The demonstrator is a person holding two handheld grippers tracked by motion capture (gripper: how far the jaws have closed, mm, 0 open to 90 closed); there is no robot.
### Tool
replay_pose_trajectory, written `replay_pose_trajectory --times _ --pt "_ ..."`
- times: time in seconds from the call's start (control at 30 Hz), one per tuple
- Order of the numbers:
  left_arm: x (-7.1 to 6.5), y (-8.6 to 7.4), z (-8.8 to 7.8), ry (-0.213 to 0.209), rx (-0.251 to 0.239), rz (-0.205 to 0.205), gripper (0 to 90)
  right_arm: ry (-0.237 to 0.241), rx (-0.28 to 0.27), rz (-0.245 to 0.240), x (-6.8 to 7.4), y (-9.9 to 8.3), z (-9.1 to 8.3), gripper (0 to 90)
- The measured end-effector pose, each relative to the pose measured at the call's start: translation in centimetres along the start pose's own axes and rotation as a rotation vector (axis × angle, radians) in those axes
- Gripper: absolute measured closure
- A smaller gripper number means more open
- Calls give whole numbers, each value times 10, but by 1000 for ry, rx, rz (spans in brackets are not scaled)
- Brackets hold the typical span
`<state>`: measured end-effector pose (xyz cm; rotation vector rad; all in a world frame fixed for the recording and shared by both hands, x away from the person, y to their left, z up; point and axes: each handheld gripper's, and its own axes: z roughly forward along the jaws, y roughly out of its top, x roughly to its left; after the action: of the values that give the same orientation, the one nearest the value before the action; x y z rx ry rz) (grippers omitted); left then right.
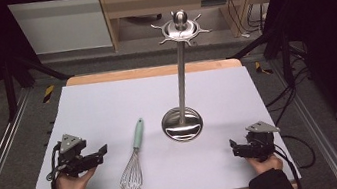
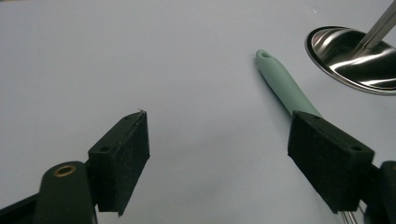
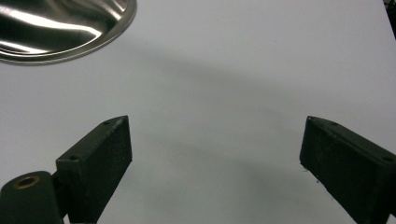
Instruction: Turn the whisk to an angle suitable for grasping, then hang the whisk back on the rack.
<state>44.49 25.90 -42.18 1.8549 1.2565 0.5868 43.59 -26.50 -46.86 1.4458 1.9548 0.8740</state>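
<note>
Fingers of the left gripper are spread wide with nothing between them; the right gripper is likewise spread and empty. Both rest low over the table.

Status: nothing has been grasped. The whisk lies flat just left of the utensil stand, handle pointing away from the person, wire cage toward the near edge. Judged from this layout, pick-up and hanging on the stand both remain to be done.

Materials: the whisk has a smooth, matte mint-green handle with an eyelet at its tip and a bulb of thin steel wires. The stand is polished steel: a dished round base, a slim upright rod, a top disc with short radial hooks. The jaw pads are black and finely textured. The table cover is plain matte white.
</note>
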Motion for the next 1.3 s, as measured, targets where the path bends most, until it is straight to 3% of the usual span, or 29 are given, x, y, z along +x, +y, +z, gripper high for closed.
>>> replay_pose_trajectory --times 0.37,0.63,1.0,1.3 --pt "-10 14 -2 -26 -6 17 199 -7 0 -4 0 1 -1 96" --pt "-12 27 1 -41 27 39 238 -13 5 -8 1 1 0 96" --pt "-30 43 12 -50 45 88 255 -8 8 -20 2 0 0 96" --pt "-42 51 21 -62 98 132 298 -6 15 -21 3 -1 1 97"
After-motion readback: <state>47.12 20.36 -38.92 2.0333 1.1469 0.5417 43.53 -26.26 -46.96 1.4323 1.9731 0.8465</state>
